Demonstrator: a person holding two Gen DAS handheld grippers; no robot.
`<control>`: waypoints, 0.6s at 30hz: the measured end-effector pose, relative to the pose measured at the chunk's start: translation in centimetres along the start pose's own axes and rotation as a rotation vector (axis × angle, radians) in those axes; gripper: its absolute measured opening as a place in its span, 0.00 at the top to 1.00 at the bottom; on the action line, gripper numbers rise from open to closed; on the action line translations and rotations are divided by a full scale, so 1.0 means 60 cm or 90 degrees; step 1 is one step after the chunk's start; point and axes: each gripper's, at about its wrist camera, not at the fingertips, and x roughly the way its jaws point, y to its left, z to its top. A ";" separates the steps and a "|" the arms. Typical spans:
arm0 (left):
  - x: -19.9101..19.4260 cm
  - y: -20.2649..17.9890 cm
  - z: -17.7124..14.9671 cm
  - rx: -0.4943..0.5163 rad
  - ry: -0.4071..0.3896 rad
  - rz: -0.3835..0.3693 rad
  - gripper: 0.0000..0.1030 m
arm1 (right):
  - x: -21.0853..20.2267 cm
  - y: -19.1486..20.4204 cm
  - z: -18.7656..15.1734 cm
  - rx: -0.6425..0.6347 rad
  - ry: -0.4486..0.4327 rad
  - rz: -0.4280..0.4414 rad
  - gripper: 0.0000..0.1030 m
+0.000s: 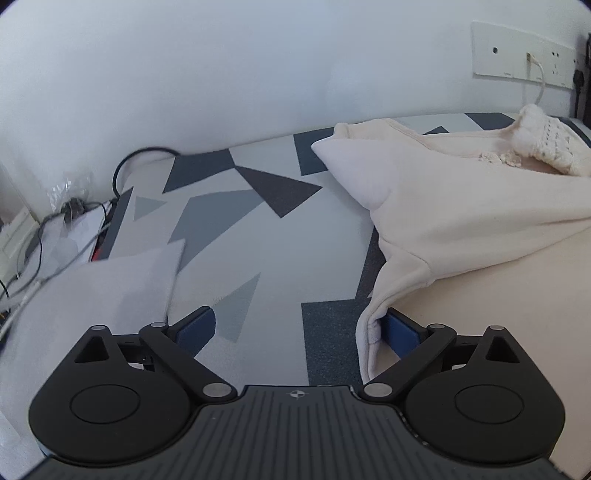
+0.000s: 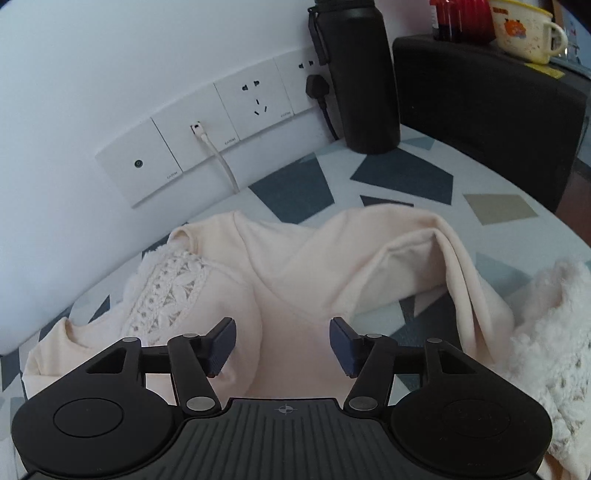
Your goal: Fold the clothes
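— Gripper check first: my left gripper (image 1: 297, 325) has its jaws spread wide, nothing between them. One blue pad (image 1: 400, 326) sits right at the hem of the cream garment (image 1: 461, 221); I can't tell whether it touches the cloth.

— And the right one?

— My right gripper (image 2: 282, 341) is also spread apart, holding nothing. It hangs over the middle of the garment (image 2: 295, 280), pads on either side of the chest area.

— Where does the garment lie?

— Spread loosely on the desk (image 1: 258, 240), which wears a grey cover with dark geometric patches. In my right view the lace neckline (image 2: 166, 291) lies to the left, and one sleeve (image 2: 454, 266) is bunched into a ridge on the right. A fluffy white piece (image 2: 554, 332) lies beside it at the right edge.

— Anything else around?

— A folded pale grey cloth (image 1: 103, 295) lies near the left gripper. Wall sockets (image 2: 255, 99) run behind the desk, with a white cable (image 2: 221, 162) plugged in. A black bottle (image 2: 362, 74) stands at the back, next to a dark box (image 2: 491, 103) with a cartoon mug (image 2: 524, 31) on top.
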 end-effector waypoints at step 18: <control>0.001 -0.046 0.027 0.018 -0.032 -0.092 0.76 | 0.035 0.104 -0.008 -0.235 -0.018 0.007 0.79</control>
